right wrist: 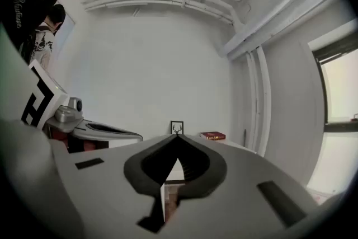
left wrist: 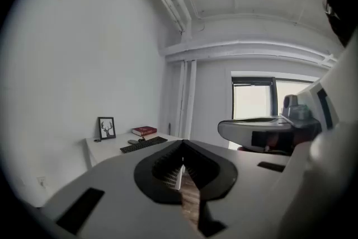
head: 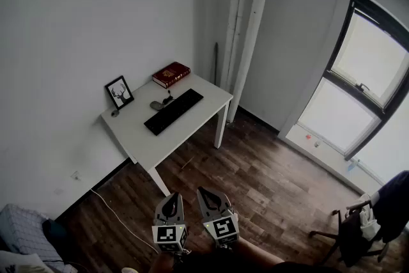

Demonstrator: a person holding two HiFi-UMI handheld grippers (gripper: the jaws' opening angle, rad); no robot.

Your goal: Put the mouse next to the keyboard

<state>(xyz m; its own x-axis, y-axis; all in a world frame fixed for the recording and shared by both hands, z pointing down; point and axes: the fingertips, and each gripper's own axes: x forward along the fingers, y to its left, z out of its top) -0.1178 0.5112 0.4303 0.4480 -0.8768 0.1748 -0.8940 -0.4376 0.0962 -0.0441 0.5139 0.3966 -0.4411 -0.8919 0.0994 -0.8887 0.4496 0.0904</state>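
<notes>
Lower centre of the head view: the left tool point(head: 171, 199) and the right tool point(head: 207, 194) are held side by side over the dark wood floor point(head: 268, 182). Each gripper view shows its tool's jaws together, tips meeting, with nothing between them. A white cable point(head: 121, 217) trails across the floor at lower left. A chair point(head: 345, 236) draped with dark cloth stands at lower right.

Middle left of the frame, well apart from both tools: a white tabletop point(head: 182, 137) set against the wall. On it the black keyboard point(head: 174, 111) lies diagonally. The grey mouse point(head: 156, 105) rests just beside the keyboard's upper-left edge, between the keyboard and a framed deer picture point(head: 119, 92) propped at the wall. A red book point(head: 171, 74) lies at the far corner.

Beyond, white pipes point(head: 246, 22) run up the room corner. A dark-framed window point(head: 364, 86) fills the right wall.
</notes>
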